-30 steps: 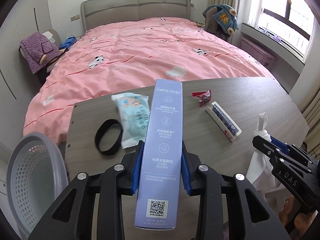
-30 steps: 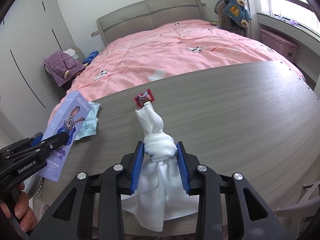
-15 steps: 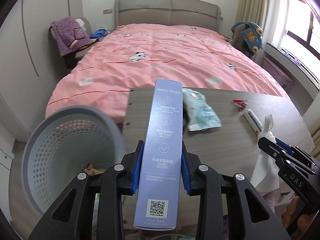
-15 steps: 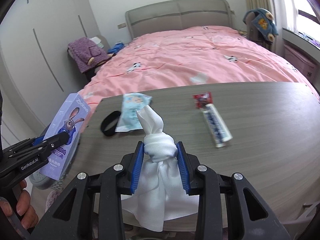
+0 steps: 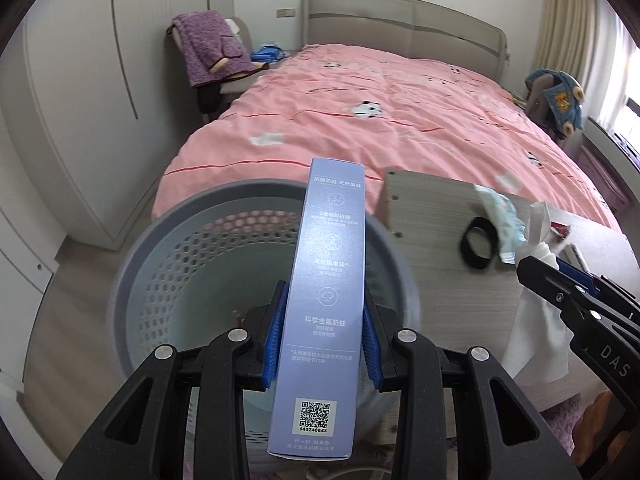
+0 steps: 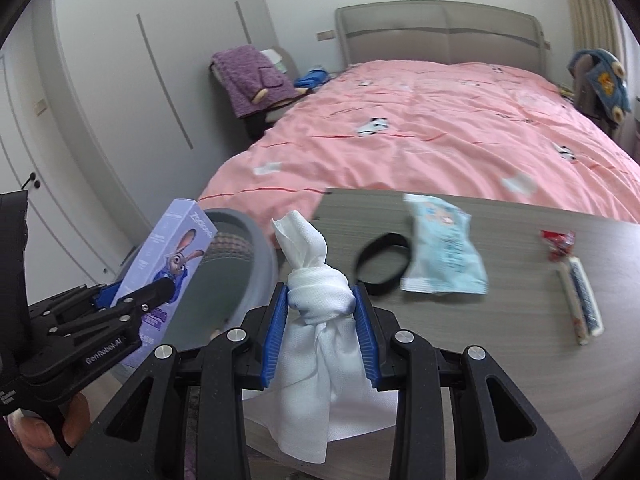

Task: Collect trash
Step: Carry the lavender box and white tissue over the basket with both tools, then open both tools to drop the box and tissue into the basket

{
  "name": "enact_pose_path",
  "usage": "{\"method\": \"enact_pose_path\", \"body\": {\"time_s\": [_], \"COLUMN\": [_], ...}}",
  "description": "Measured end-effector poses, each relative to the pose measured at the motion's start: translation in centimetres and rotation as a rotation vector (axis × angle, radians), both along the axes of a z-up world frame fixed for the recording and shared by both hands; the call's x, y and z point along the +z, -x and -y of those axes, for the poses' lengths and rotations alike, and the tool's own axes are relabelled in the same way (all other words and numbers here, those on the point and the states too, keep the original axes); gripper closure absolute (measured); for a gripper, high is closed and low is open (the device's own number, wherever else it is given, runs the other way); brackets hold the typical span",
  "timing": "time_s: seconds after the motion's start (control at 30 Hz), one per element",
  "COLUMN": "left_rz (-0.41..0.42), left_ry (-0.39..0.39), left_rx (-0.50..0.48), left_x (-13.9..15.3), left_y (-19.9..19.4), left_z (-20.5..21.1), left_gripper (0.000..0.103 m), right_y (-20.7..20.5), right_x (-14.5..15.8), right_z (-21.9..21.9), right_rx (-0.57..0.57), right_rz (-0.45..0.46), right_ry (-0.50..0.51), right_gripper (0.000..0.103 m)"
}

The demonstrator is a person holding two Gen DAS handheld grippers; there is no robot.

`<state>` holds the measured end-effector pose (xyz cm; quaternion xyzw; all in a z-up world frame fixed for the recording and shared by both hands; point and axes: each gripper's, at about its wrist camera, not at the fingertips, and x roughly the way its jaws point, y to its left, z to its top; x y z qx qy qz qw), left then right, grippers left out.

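Observation:
My left gripper [image 5: 323,338] is shut on a tall lavender toothpaste box [image 5: 326,280] and holds it over the grey perforated waste basket [image 5: 168,256]; the box [image 6: 172,264] and basket [image 6: 256,256] also show at left in the right wrist view. My right gripper [image 6: 321,328] is shut on a knotted white tissue [image 6: 316,296], near the table's left end; the tissue [image 5: 538,292] shows at right in the left wrist view. A pale blue wrapper [image 6: 442,252], a red candy wrapper [image 6: 558,242] and a white tube [image 6: 582,304] lie on the table.
A black band [image 6: 382,264] lies on the grey wooden table [image 6: 500,360] beside the blue wrapper. A bed with a pink cover [image 6: 440,128] stands behind the table. A chair with purple clothing [image 5: 212,48] and wardrobe doors [image 5: 80,80] are at the left.
Both grippers have swung left with their loads. The toothpaste box has moved from above the table to above the basket opening. The tissue has moved toward the table's left end.

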<state>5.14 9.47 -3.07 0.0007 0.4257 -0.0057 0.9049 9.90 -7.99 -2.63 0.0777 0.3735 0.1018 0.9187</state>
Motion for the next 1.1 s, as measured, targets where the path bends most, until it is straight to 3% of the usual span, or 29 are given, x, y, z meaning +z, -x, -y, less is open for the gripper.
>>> {"method": "enact_pose_path", "body": {"time_s": [0.5,1.1], "left_rz": [-0.028,-0.077], "left_ry": [-0.04,-0.005], "left_rx": [0.15,0.18], "left_x": [-1.4,-3.8], "left_y": [-1.0,-2.2], "left_z": [-7.4,-9.5], "left_gripper": [0.07,0.07], "right_y": [-4.5,-6.3], "right_x": [-0.5,-3.8], "right_z": [-9.3,-11.8], "right_rx": [0.2,0.245], "right_rz": [-0.019,-0.093], "right_ry": [0.01,0.035], "right_gripper": [0.07,0.068]}}
